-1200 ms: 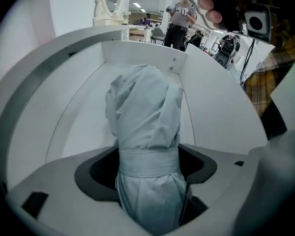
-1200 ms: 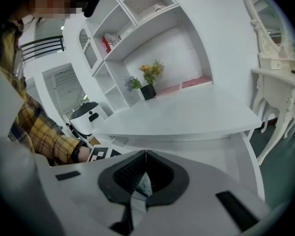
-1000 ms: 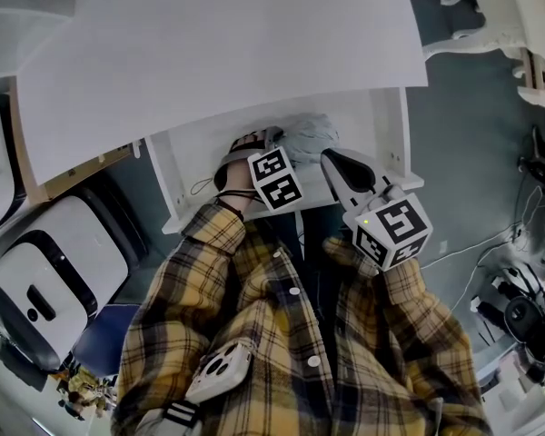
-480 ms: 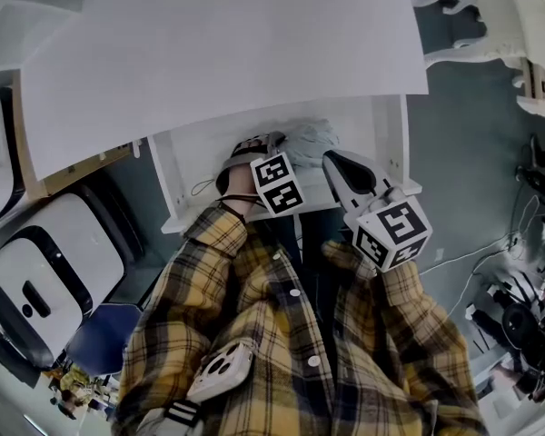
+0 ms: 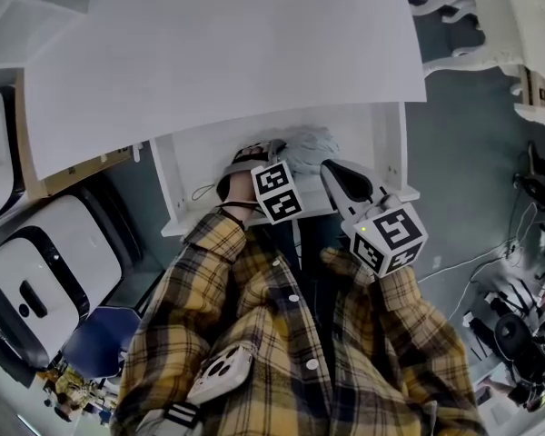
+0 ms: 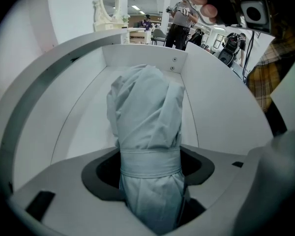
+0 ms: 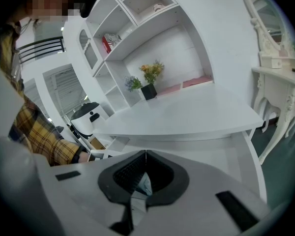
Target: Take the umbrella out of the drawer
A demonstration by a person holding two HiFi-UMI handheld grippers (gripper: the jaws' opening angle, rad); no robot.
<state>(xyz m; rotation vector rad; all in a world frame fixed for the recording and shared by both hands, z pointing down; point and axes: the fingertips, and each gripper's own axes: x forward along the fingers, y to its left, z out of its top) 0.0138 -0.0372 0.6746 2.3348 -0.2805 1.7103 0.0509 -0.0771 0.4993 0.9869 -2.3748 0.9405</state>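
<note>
**Head view.** The drawer (image 5: 174, 173) stands pulled out from under the white desk top (image 5: 227, 53), toward the person. The umbrella (image 5: 311, 142), folded and pale grey, lies inside it right of centre, at the far end of the open part. The left gripper (image 5: 262, 151) points steeply down into the drawer at the umbrella's left side. The right gripper (image 5: 334, 171) hangs just beside the umbrella on the right, at the drawer's near edge. The far end of the drawer is hidden under the desk top.

**Left gripper view.** The 2 jaws stand apart with the umbrella between them at its strap (image 6: 150, 162), and they have just been closing. A dark gap shows on either side at the strap, so no firm clamp is evident. The umbrella's near end is cut off by the frame.

**Right gripper view.** The jaws meet at their tips and hold nothing. A pale patch shows through the pad recess; what it is cannot be told. A shelf unit (image 7: 137, 28) stands beyond.

**Judgement.** The step in hand is the grasp. Next, the left jaws should clamp fully, then lift clear of the drawer walls.
</note>
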